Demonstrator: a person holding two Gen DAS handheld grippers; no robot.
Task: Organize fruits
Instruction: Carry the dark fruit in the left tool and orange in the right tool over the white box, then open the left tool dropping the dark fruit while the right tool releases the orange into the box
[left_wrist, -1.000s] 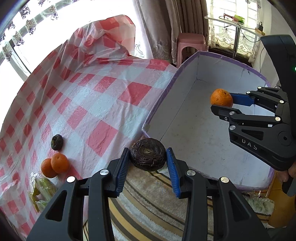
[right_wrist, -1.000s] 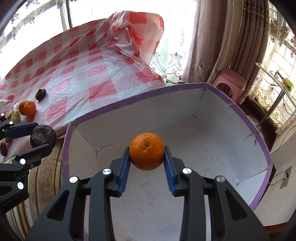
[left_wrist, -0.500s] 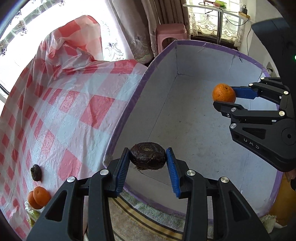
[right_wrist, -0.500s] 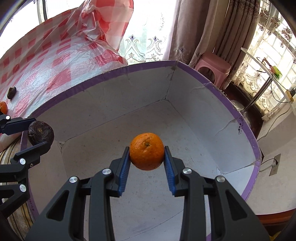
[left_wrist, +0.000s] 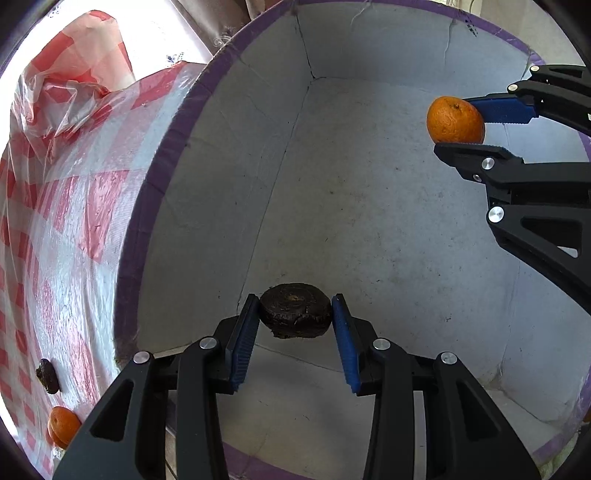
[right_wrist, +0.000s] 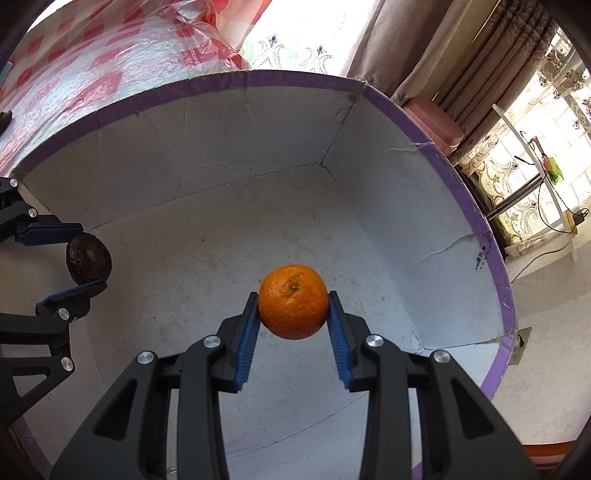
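Two grips over the box (left_wrist: 369, 206): left gripper (left_wrist: 295, 321) clamps a dark fruit (left_wrist: 294, 311), perhaps mangosteen; right gripper (right_wrist: 292, 306) clamps an orange (right_wrist: 292, 301).

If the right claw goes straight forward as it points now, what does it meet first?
Probably the bare white floor of the purple-rimmed cardboard box; no other fruit lies ahead of the right claw holding the round orange.

Small illegible printed mark on the box (right_wrist: 478, 260) rim, nothing readable

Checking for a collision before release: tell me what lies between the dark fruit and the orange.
Nothing. In the right wrist view only bare white box floor shows between the dark fruit and the orange.
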